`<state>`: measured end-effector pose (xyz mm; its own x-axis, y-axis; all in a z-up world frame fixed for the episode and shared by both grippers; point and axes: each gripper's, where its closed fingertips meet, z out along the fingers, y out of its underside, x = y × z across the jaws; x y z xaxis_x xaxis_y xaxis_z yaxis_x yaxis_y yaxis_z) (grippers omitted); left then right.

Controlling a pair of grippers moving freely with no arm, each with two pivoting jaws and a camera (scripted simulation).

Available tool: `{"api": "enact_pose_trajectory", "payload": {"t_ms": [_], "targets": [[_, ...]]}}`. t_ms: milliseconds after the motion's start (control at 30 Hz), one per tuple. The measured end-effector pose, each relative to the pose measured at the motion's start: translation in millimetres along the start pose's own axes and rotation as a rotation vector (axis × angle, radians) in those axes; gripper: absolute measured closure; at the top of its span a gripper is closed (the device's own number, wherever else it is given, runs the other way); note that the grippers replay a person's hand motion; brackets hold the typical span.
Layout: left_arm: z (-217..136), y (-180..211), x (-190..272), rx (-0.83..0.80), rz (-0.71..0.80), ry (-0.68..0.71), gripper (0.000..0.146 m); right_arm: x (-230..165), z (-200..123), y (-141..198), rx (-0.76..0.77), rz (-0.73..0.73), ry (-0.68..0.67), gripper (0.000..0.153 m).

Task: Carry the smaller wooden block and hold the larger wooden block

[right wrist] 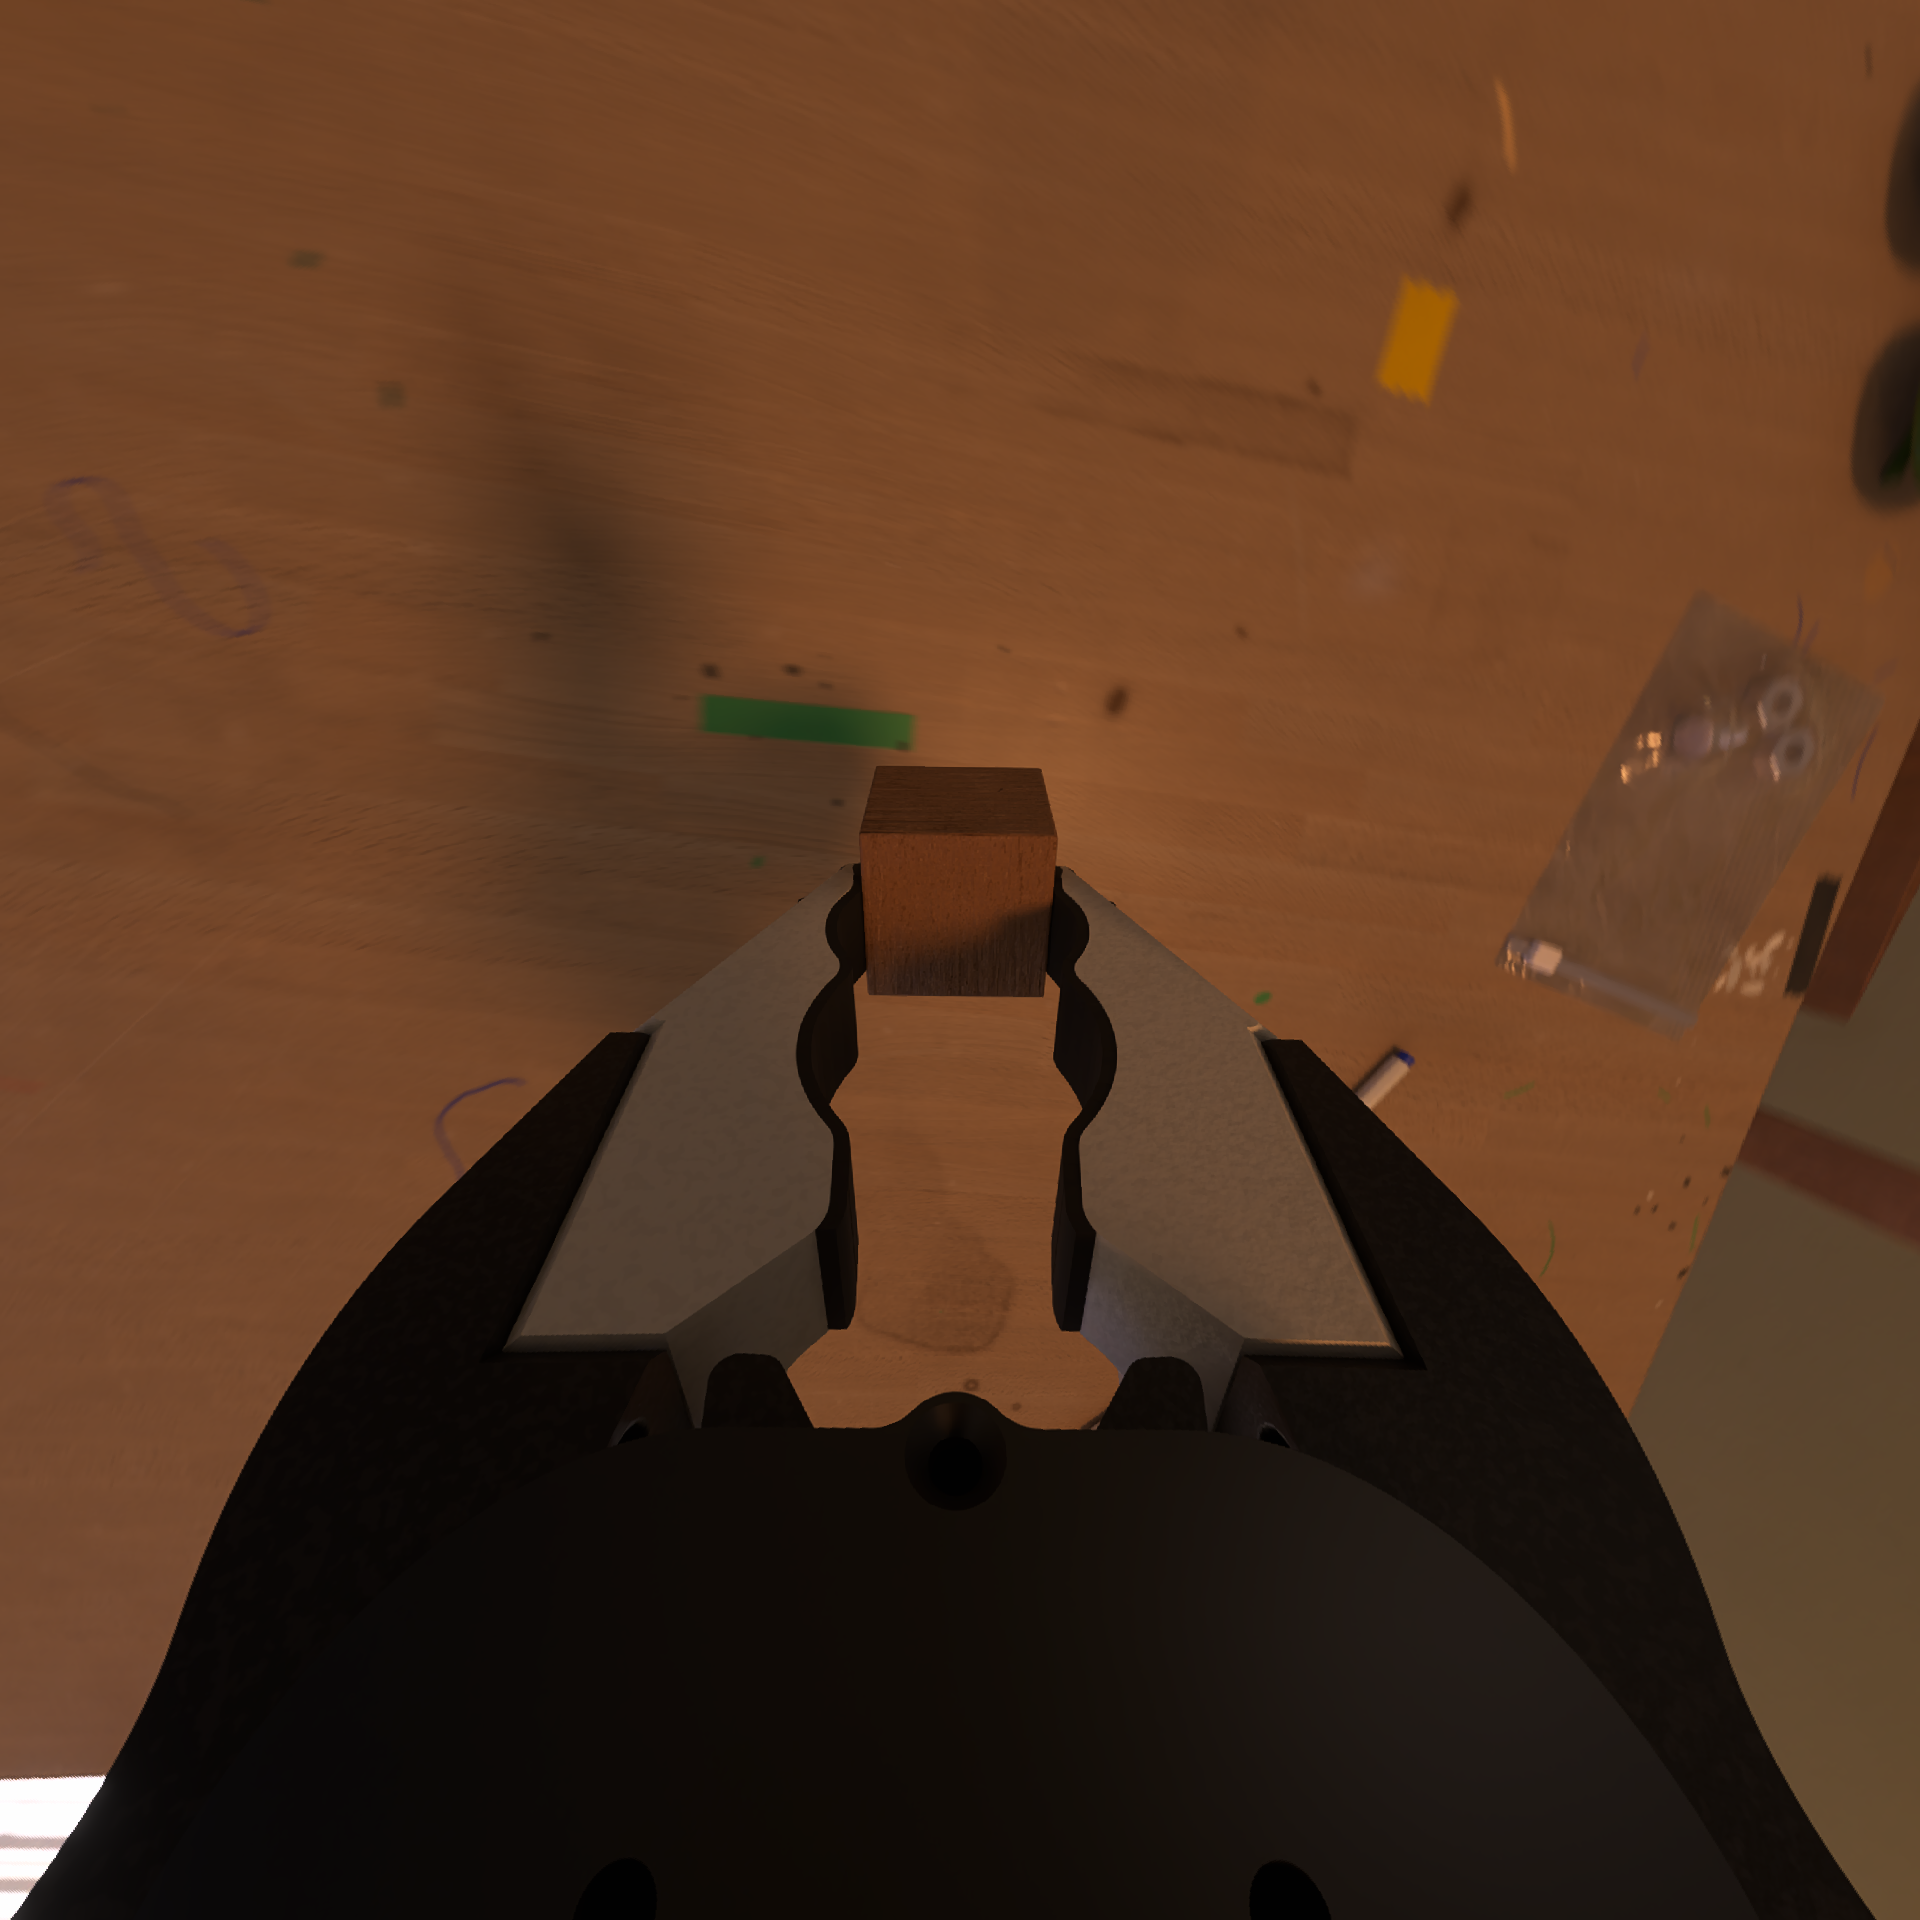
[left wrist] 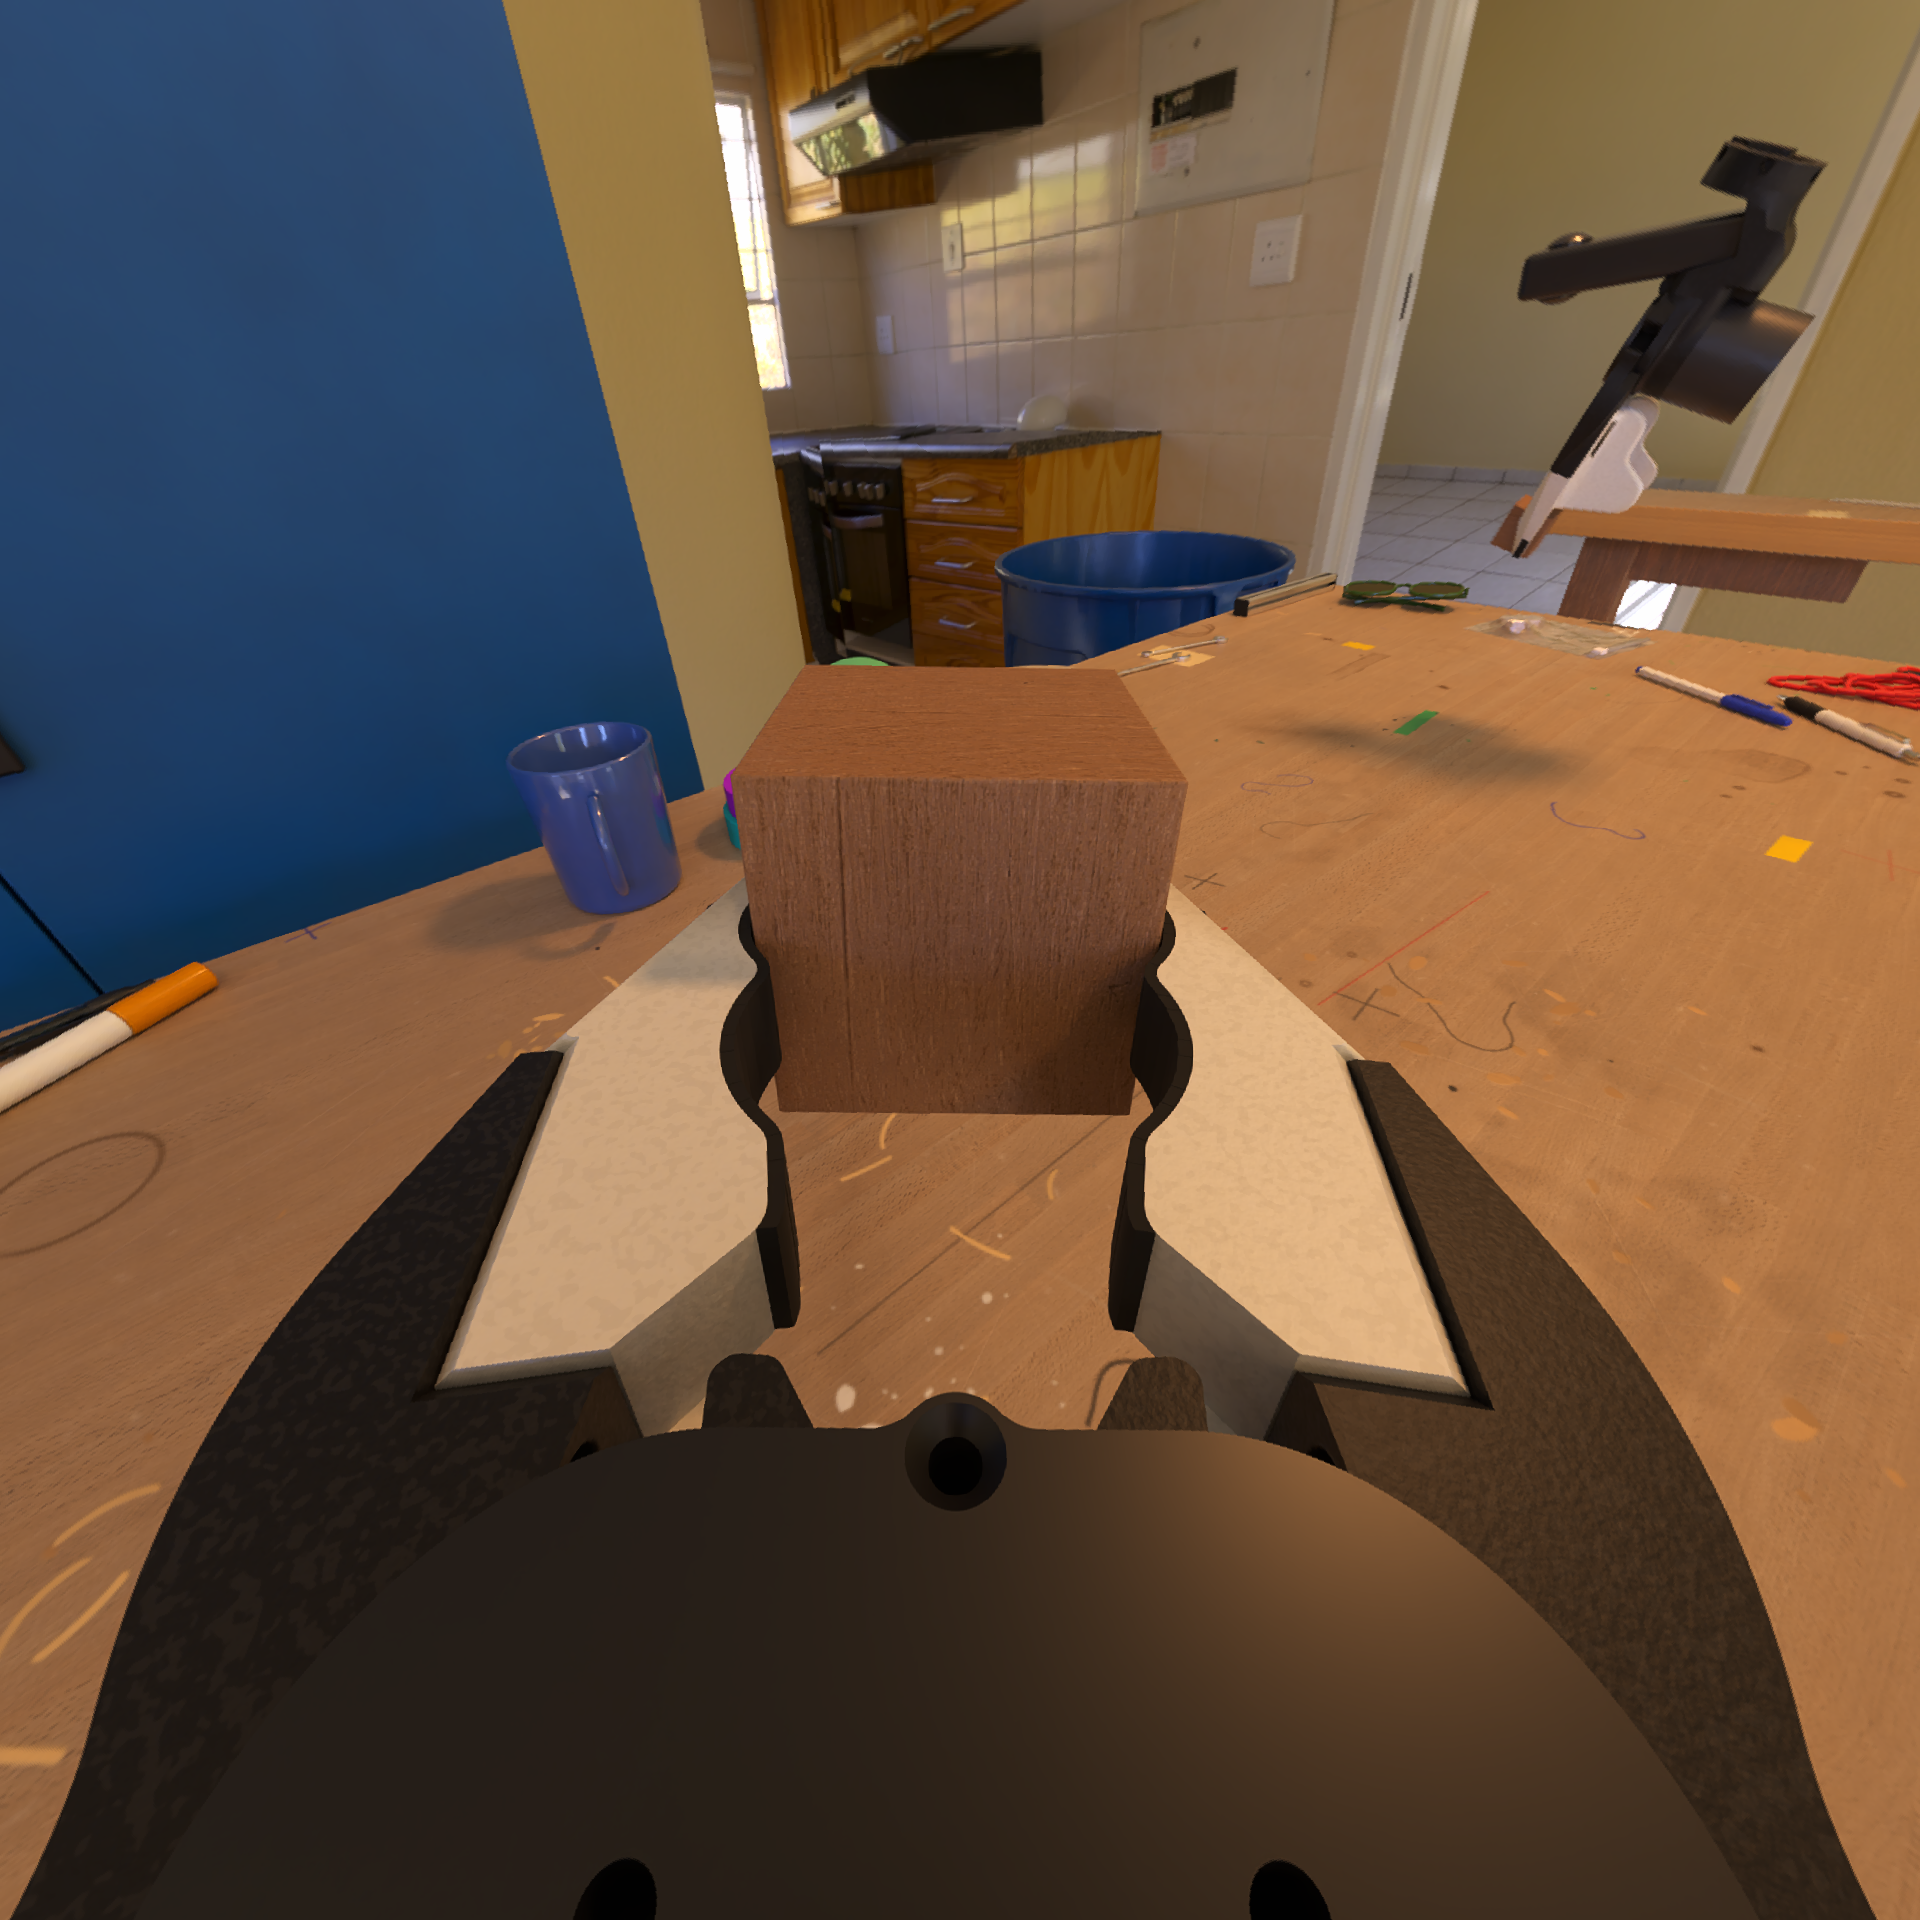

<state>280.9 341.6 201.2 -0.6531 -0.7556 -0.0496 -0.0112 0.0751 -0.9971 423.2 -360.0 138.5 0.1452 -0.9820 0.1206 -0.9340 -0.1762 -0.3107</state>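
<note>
Two blocks gripped: left gripper clamps the larger wooden block just above the table; right gripper pinches the smaller wooden block, airborne. We'd keep both squeezes firm, carry level. Blue mug nearby; kitchen behind.

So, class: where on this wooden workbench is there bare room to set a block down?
Bare: the stretch of wooden workbench between the green tape strip and yellow tape square. Crowded: far right edge, with blue-capped marker, red beads and clear plastic bag; left side, blue ceramic mug.
</note>
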Motion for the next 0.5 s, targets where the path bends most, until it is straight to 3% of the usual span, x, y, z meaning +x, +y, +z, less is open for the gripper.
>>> {"api": "enact_pose_trajectory", "payload": {"t_ms": [200,500], "targets": [[2,-4,3,-0.009,0.012,-0.010,0.078,52,52,21,-0.099,0.174,0.055,0.119],[15,0,14,-0.044,0.029,0.019,0.078,68,105,29,-0.160,0.208,0.064,0.119]]}}
